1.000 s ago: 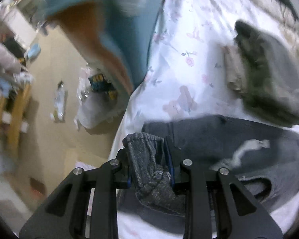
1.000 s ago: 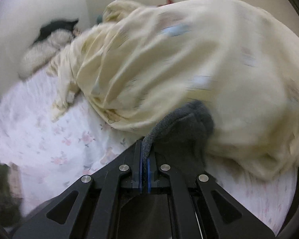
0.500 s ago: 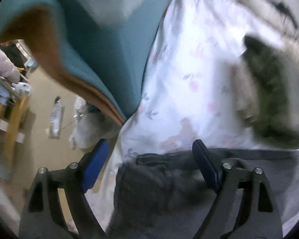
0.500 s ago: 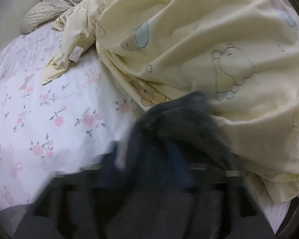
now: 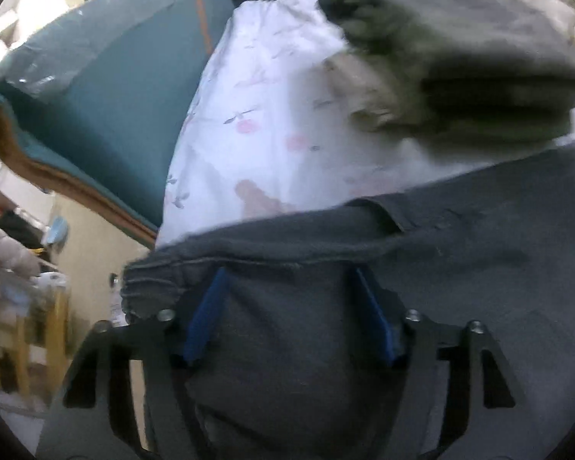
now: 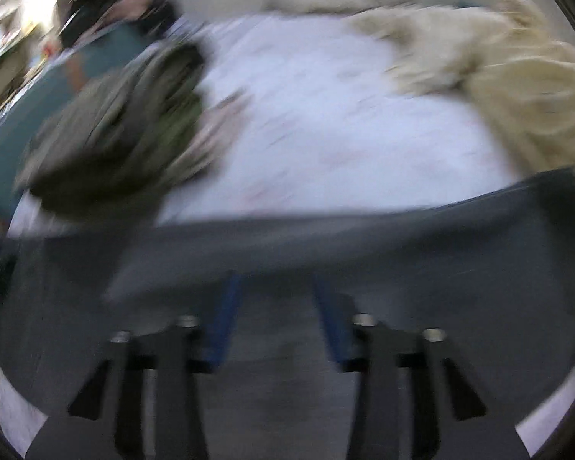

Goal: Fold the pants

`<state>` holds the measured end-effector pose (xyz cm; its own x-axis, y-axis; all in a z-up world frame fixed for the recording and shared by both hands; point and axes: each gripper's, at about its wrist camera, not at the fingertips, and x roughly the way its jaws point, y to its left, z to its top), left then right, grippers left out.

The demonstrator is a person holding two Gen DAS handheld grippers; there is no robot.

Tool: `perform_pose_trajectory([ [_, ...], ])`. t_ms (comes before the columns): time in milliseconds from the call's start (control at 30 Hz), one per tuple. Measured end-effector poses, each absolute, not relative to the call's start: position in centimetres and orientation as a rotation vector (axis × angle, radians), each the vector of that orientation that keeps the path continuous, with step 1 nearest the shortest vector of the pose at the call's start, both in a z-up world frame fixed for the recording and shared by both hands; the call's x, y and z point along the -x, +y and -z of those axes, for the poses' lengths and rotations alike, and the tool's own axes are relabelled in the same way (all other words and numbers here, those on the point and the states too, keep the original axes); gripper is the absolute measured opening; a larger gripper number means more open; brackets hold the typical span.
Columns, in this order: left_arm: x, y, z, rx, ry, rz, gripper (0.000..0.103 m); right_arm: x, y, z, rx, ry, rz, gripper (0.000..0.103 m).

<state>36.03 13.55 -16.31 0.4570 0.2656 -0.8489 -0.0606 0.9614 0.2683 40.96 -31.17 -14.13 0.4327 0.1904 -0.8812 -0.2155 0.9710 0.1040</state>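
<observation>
- Left tongs [image 5: 289,280] stand spread wide, blue pads apart, with nothing clamped; the dark grey pants [image 5: 441,268] lie under and between the two fingers.
- Right tongs [image 6: 274,287] are also parted, blue pads on either side of a gap, gripping nothing; that view is badly blurred.
- Pants lie flat across the bed sheet [image 5: 272,115], white with small pink flowers, filling the near part of both views, with a ribbed hem at the left edge by the left tongs.
- Beyond the pants a stack of folded olive and grey clothes [image 5: 460,69] sits on the sheet.
- Cream quilt [image 6: 525,88] is bunched at the far right.
- Teal board [image 5: 107,115] with an orange rim runs beside the bed.
</observation>
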Motion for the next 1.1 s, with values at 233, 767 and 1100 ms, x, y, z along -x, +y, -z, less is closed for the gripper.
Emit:
perform_pose_trajectory([
  [233, -38.3, 12.6, 16.4, -0.188, 1.101, -0.270, 0.059, -43.7, -31.4, 17.4, -0.125, 1.121, -0.097, 0.033],
  [767, -34.0, 10.8, 18.2, -0.094, 1.126, -0.093, 0.078, -30.4, -70.3, 14.1, -0.703, 0.842, 0.485, 0.055],
  [1100, -33.2, 10.8, 18.2, -0.037, 1.146, -0.076, 0.078, -31.9, -68.9, 15.0, -0.721, 0.808, 0.323, 0.003],
])
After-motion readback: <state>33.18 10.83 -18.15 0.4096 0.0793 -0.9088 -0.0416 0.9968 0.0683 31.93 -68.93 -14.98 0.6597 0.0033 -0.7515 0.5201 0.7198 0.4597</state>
